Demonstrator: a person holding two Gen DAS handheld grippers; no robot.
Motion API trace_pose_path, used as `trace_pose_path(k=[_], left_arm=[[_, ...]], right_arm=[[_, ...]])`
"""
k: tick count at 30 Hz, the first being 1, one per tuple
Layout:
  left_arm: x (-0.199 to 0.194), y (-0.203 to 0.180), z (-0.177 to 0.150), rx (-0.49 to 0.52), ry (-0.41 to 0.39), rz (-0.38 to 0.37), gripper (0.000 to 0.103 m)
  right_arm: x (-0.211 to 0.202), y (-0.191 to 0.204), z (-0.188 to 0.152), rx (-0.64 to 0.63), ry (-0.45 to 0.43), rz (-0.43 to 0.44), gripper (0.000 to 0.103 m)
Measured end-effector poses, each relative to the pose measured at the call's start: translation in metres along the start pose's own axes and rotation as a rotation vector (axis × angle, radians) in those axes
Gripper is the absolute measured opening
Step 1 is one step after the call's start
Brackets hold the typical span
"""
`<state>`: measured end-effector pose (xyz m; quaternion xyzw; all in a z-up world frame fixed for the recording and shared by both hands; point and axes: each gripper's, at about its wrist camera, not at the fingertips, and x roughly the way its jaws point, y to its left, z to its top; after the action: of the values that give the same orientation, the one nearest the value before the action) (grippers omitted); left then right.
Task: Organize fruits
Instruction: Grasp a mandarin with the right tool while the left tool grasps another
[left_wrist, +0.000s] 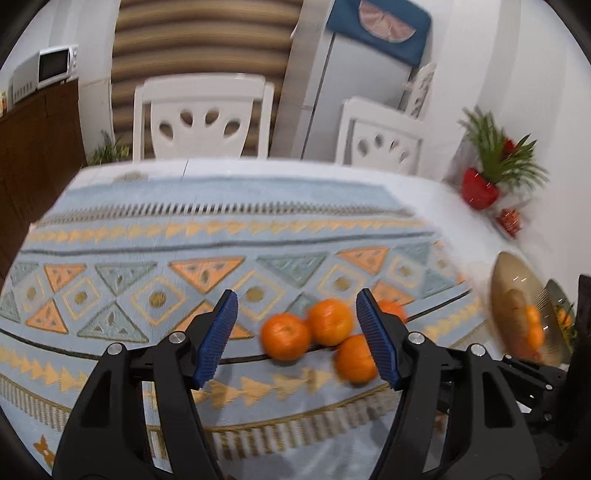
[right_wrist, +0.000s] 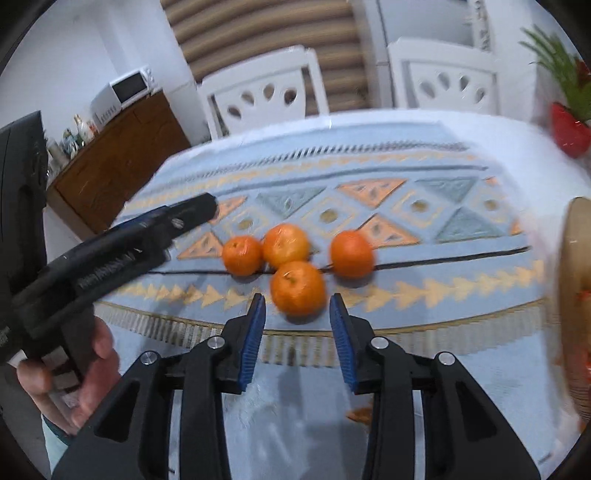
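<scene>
Black grippers, blue ribbed fingers (right_wrist: 253, 339), silver screws.

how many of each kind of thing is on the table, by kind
oranges loose on the tablecloth: 4 ()
amber glass bowls at the right edge: 1, with blurred fruit inside that cannot be counted
red vases with greenery: 1
total: 6

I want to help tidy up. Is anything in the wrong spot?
Four oranges sit loose on the tablecloth, while the bowl at the right edge already holds fruit. Nothing looks spilled or broken.
</scene>
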<state>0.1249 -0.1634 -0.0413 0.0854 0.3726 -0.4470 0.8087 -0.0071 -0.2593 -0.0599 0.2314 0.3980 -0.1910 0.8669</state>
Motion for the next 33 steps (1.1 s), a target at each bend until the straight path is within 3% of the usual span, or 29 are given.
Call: trace_pose_path(k=[6, 9, 15, 28, 31, 33], left_arm=[[0.031, 0.018, -0.020, -0.010, 0.049, -0.016, 0.066], [0.035, 0.022, -0.023, -0.030, 0.067, -0.023, 0.066], [0.048, 0.008, -0.030, 0.036, 0.107, 0.033, 0.065], [0.058, 0.002, -0.031, 0.060, 0.132, 0.064, 0.058], [0.056, 0.000, -0.031, 0.061, 0.129, 0.041, 0.043], [0.054, -0.001, -0.031, 0.067, 0.127, 0.056, 0.042]], right_arm=[[0.041, -0.003, -0.005, 0.018, 0.072, -0.012, 0.038], [0.049, -0.002, -0.005, 0.012, 0.048, -0.031, 0.044], [0.060, 0.006, -0.006, -0.025, 0.030, -0.069, 0.048], [0.060, 0.010, -0.008, -0.044, -0.001, -0.102, 0.045], [0.056, 0.009, -0.009, -0.038, -0.012, -0.098, 0.045], [0.054, 0.008, -0.010, -0.036, -0.017, -0.096, 0.045]])
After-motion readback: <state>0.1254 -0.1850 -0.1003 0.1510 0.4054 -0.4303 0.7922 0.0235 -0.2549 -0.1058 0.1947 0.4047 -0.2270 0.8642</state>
